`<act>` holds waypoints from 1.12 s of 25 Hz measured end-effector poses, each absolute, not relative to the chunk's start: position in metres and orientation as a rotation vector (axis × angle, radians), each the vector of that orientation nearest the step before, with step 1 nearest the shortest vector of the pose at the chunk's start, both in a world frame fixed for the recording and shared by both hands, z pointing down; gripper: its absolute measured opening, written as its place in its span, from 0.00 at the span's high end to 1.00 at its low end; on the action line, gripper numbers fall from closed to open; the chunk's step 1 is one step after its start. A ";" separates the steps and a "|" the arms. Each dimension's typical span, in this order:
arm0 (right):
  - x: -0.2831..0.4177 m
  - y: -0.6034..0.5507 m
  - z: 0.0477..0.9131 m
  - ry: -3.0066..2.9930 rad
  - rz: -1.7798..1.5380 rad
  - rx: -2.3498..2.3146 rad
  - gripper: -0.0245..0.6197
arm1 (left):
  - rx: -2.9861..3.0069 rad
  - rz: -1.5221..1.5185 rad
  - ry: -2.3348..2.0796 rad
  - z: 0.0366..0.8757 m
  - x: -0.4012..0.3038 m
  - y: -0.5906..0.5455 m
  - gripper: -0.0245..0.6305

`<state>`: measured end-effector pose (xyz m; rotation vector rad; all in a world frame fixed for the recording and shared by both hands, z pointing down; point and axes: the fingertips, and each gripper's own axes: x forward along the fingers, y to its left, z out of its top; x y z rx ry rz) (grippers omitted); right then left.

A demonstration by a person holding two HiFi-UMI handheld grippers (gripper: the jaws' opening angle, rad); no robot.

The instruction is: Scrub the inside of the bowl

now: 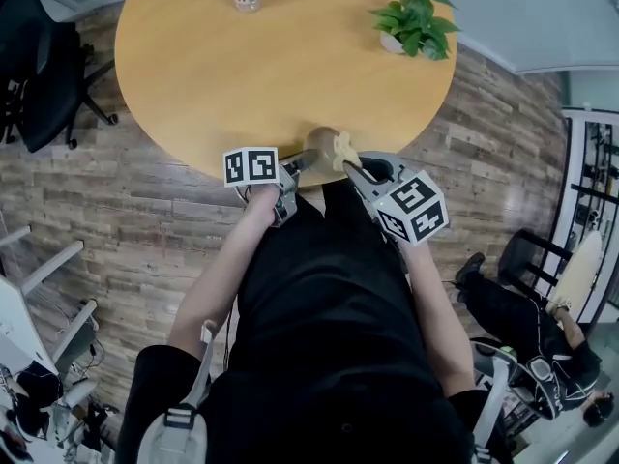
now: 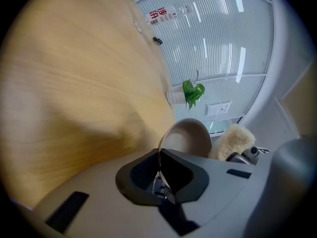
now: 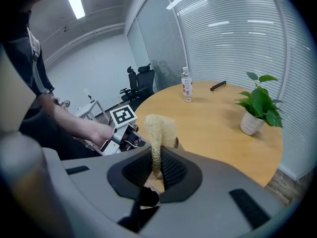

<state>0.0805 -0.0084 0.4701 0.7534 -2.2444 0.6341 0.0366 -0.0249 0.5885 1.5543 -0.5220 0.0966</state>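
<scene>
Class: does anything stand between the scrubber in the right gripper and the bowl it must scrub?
Nothing visible does. The left gripper is shut on the rim of the bowl. The loofah scrubber, clamped in the right gripper, sits right beside the bowl, with only air between them.

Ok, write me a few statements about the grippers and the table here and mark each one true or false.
1. The left gripper is shut on the rim of the bowl. True.
2. The right gripper holds a green cloth. False: it is shut on a pale, fibrous scrubber.
3. A potted plant stands on the round wooden table. True.
4. The water bottle lies inside the bowl. False: it stands upright on the table, well away from the bowl.
</scene>
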 end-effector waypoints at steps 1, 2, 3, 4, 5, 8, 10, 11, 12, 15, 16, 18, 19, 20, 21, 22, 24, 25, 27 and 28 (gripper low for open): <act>0.077 -0.007 0.471 -2.237 0.608 0.734 0.90 | 1.551 0.087 -0.524 0.583 0.035 -0.024 0.93; 0.073 -0.005 0.472 -2.230 0.580 0.714 0.90 | 1.546 0.075 -0.524 0.577 0.033 -0.023 0.93; 0.070 -0.004 0.473 -2.222 0.553 0.696 0.90 | 1.540 0.062 -0.524 0.571 0.031 -0.022 0.93; 0.067 -0.003 0.473 -2.214 0.525 0.678 0.90 | 1.536 0.053 -0.526 0.565 0.030 -0.021 0.93; 0.065 -0.003 0.474 -2.203 0.494 0.662 0.90 | 1.535 0.051 -0.535 0.561 0.027 -0.021 0.93; 0.057 -0.002 0.474 -2.148 0.366 0.612 0.90 | 1.555 0.070 -0.582 0.549 0.017 -0.019 0.93; 0.050 -0.001 0.474 -2.105 0.252 0.572 0.90 | 1.581 0.084 -0.608 0.541 0.011 -0.017 0.93; 0.046 -0.001 0.474 -2.086 0.200 0.553 0.90 | 1.598 0.091 -0.616 0.537 0.009 -0.016 0.93; 0.042 0.000 0.476 -2.067 0.154 0.537 0.90 | 1.615 0.099 -0.624 0.534 0.008 -0.015 0.93; 0.036 -0.001 0.481 -2.003 0.054 0.522 0.90 | 1.667 0.123 -0.655 0.524 0.008 -0.013 0.93; 0.036 -0.002 0.483 -1.978 0.030 0.531 0.90 | 1.682 0.129 -0.666 0.520 0.008 -0.012 0.93; 0.039 -0.006 0.484 -1.939 0.000 0.552 0.90 | 1.705 0.134 -0.681 0.513 0.007 -0.011 0.93; 0.040 -0.008 0.485 -1.931 -0.005 0.561 0.90 | 1.715 0.138 -0.685 0.510 0.006 -0.012 0.92; 0.041 -0.010 0.485 -1.927 -0.005 0.567 0.90 | 1.729 0.145 -0.691 0.507 0.006 -0.013 0.91; 0.042 -0.012 0.486 -1.924 -0.003 0.572 0.90 | 1.747 0.157 -0.699 0.505 0.005 -0.014 0.91; 0.042 -0.012 0.487 -1.920 -0.001 0.574 0.90 | 1.766 0.173 -0.713 0.503 0.004 -0.015 0.91; 0.040 -0.011 0.489 -1.907 -0.005 0.569 0.90 | 1.799 0.206 -0.750 0.501 0.000 -0.017 0.91; 0.038 -0.010 0.490 -1.898 -0.012 0.562 0.90 | 1.811 0.215 -0.761 0.499 -0.002 -0.018 0.91; 0.035 -0.008 0.493 -1.876 -0.030 0.538 0.90 | 1.834 0.229 -0.770 0.497 -0.003 -0.018 0.91; 0.033 -0.007 0.493 -1.866 -0.042 0.523 0.90 | 1.843 0.237 -0.774 0.496 -0.003 -0.018 0.91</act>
